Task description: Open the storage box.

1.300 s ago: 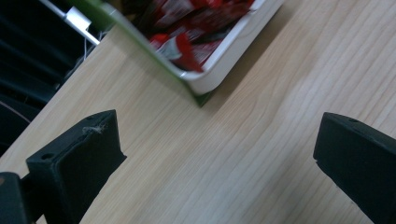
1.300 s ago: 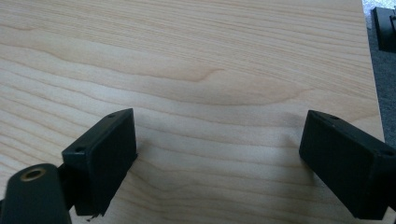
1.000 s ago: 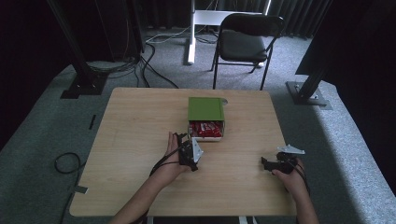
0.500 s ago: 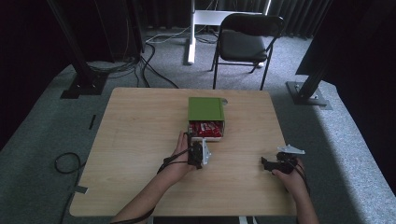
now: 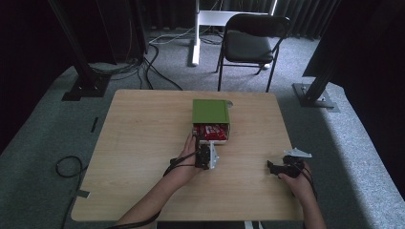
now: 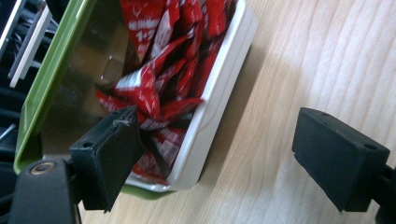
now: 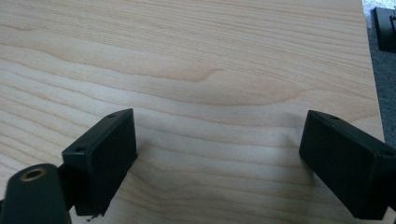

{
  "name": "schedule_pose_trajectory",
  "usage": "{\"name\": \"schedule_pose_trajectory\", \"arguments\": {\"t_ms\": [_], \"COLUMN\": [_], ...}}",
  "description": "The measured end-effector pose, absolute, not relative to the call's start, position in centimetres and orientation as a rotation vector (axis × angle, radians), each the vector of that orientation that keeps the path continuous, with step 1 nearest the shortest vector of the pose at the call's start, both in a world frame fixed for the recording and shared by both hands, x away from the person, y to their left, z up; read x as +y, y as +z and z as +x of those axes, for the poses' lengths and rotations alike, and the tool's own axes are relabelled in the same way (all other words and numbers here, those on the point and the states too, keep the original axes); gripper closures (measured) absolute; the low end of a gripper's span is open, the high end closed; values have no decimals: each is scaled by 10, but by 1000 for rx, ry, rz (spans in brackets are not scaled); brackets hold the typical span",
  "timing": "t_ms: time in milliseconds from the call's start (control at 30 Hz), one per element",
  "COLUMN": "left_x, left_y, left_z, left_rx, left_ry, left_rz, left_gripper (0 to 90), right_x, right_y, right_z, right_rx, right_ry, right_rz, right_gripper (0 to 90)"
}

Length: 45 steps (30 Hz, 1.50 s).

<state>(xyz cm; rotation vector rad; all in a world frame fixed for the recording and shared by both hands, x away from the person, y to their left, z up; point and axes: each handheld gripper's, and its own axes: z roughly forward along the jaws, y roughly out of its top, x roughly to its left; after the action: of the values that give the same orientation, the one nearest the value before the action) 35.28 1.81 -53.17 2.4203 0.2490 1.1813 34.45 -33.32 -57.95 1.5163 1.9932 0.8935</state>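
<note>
**Left jaws at the open box of red packets**

My left gripper [image 5: 206, 144] has its jaws set wide, and they have just been closing. In the left gripper view one of my fingers [image 6: 109, 156] lies over the packets [image 6: 163, 79] at the box's near corner, the other over bare wood; the box's white rim [image 6: 212, 100] runs between them. Nothing is pinched yet, and I cannot tell whether the pad touches the packets.

The box [image 5: 211, 119] sits at 12 o'clock from that gripper, near the middle of the table [image 5: 143, 143]. Its green lid [image 5: 210, 110] stands raised over the far part, its shiny inside facing the packets. The lid and the rim crowd my near finger.

My right gripper [image 5: 285, 167] rests well apart at 3 o'clock, near the table's right edge, jaws wide and empty over wood [image 7: 201, 93].

Beyond the table at 12 o'clock stands a chair [image 5: 250, 40]; cables [image 5: 71, 164] lie on the floor at 9 o'clock.

Since a second ago my left hand has crept toward the box; the right one has not stirred.
</note>
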Motion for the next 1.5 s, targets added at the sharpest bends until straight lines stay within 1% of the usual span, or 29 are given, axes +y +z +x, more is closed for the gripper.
{"name": "schedule_pose_trajectory", "arguments": {"t_ms": [233,300,367,500,700,733,833,1033,1067,1100,1200,1500], "left_x": [19,17,17,18,19,19,17,16,16,16,15,12], "left_y": [-536,-536,-536,-536,-542,-542,-545,-547,-548,-548,-551,-555], "left_z": [360,360,361,367,378,379,381,383,384,384,386,388], "left_rx": [243,243,216,243,179,174,177,128,141,141,128,161], "left_ry": [1188,1186,1202,1207,1263,1274,1292,1379,1387,1387,1413,1421], "left_rz": [2456,2452,2443,2440,2470,2473,2468,2477,2469,2469,2470,2482], "left_gripper": [165,216,245,320,335,351,354,428,465,477,496,564], "right_x": [-333,-333,-333,-333,-333,-333,-333,-333,-333,-333,-333,-333], "right_y": [-580,-580,-580,-580,-579,-580,-580,-580,-580,-580,-580,-579], "right_z": [344,344,344,344,344,344,344,344,344,344,344,344], "right_rx": [1994,1994,1993,1993,1994,1993,1993,1993,1994,1994,1993,1990], "right_ry": [893,894,893,894,893,893,893,893,894,894,894,892], "right_rz": [1516,1516,1517,1516,1517,1517,1516,1517,1516,1516,1516,1520], "right_gripper": [103,103,103,103,103,103,103,103,103,103,103,104]}}
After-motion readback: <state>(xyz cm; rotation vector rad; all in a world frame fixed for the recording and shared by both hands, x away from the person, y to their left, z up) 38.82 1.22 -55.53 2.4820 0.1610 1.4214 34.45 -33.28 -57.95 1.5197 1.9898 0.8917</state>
